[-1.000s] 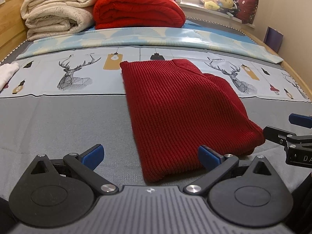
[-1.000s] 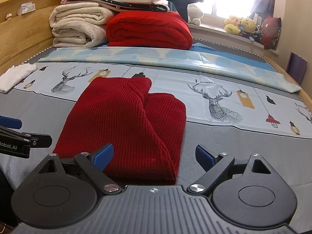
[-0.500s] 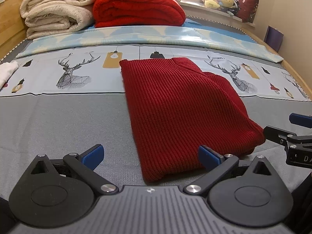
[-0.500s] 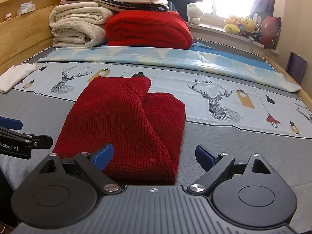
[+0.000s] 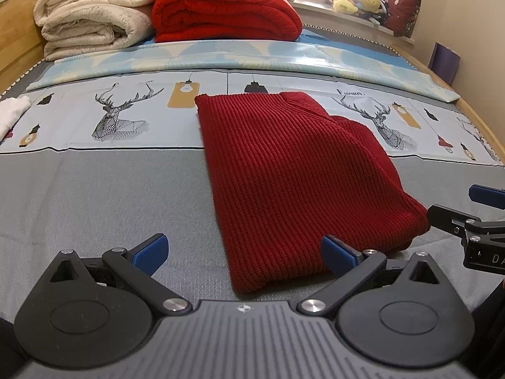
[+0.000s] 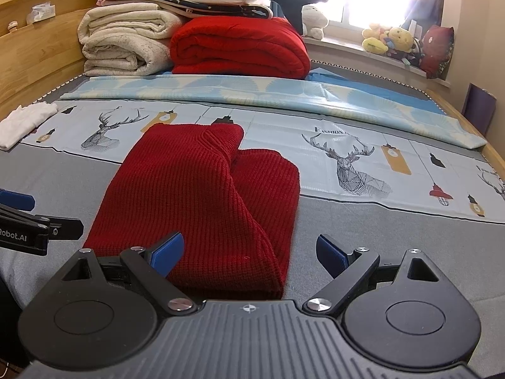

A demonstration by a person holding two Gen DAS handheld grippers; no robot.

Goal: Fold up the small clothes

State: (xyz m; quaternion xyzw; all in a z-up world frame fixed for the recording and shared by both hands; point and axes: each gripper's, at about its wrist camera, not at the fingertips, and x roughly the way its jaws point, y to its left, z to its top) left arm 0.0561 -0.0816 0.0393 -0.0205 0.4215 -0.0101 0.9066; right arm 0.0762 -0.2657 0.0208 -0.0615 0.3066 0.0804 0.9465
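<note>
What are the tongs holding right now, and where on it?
Nothing. Both the left tongs and the right tongs are open, poised at the near edge of the red sweater, which lies folded on the bed.

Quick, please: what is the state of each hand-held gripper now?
Left hand-held gripper: open, holding nothing, at the near edge of the red sweater.
Right hand-held gripper: open, holding nothing.

white garment point(image 5: 11, 115): cut off by left edge
red sweater point(image 6: 202, 202): near hem hidden behind right gripper point(image 6: 249, 252)
</note>
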